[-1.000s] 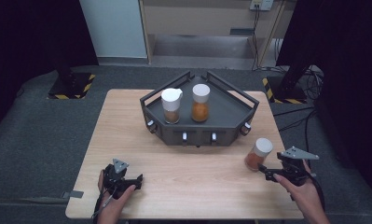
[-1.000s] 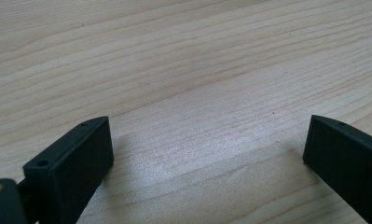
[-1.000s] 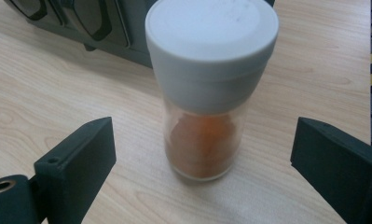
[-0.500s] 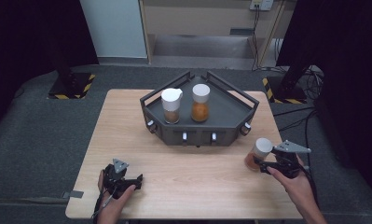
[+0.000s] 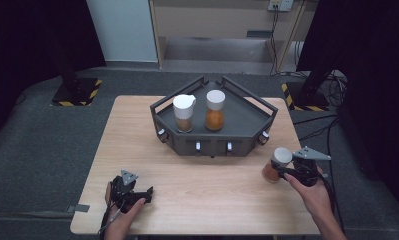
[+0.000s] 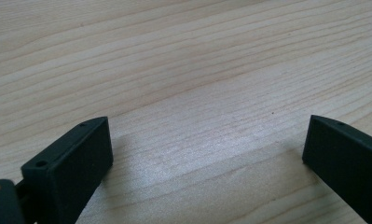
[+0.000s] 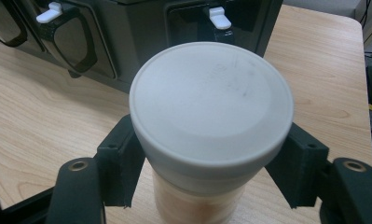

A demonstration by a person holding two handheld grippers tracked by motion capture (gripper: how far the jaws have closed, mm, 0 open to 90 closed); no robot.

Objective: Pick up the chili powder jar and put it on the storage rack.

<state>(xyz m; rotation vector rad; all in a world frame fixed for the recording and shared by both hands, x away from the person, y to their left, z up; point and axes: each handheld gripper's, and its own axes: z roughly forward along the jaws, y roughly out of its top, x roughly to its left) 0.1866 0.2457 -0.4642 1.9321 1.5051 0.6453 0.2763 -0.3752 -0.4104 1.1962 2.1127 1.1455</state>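
Observation:
A jar (image 5: pixel 280 161) with a white lid and orange-brown contents stands on the wooden table (image 5: pixel 202 190) at the right, in front of the dark tray. My right gripper (image 5: pixel 277 172) has just been closing and is now shut on this jar. In the right gripper view the two pads press the jar (image 7: pixel 211 107) from both sides just under its lid, with my right gripper (image 7: pixel 207 175) low around it. My left gripper (image 5: pixel 139 192) rests near the table's front left. Its jaws stand wide apart over bare wood in the left gripper view (image 6: pixel 207 154).
A dark angular tray (image 5: pixel 247 120) with rails and white latches stands at the table's middle back. It holds a jar with a spouted white lid (image 5: pixel 184 114) and a jar of orange contents (image 5: pixel 215 111). The tray's front wall (image 7: pixel 141 28) rises just behind the held jar.
The right gripper has moved in from the right around the jar and its jaws have closed onto it. The left hand and gripper have stayed in place.

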